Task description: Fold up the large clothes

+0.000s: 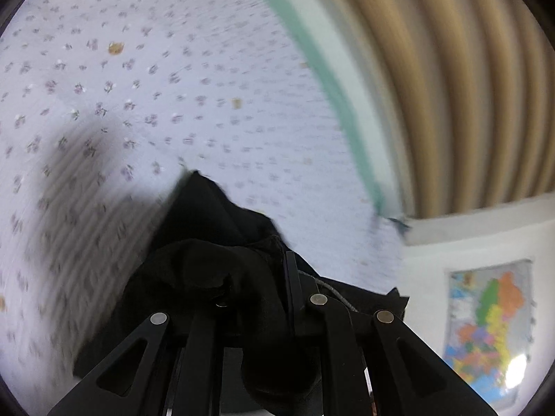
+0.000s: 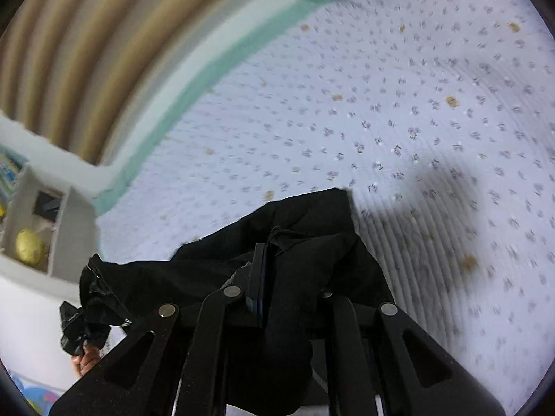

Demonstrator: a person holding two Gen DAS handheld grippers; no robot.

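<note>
A black garment (image 1: 215, 228) hangs bunched over my left gripper (image 1: 277, 270), which is shut on its fabric and holds it above the bed. The same black garment (image 2: 305, 222) drapes over my right gripper (image 2: 274, 260), also shut on the cloth. The cloth stretches toward the left in the right wrist view, where the other gripper (image 2: 83, 326) and a hand hold it. Most of both grippers' fingers are hidden by fabric. Both views are motion-blurred.
A bed with a pale floral sheet (image 1: 173, 86) lies below, with a green edge (image 1: 333, 86). Beige curtains (image 1: 451, 69) hang behind. A map poster (image 1: 489, 326) is on the wall. A grey shelf (image 2: 38, 228) holds a yellow ball (image 2: 29, 246).
</note>
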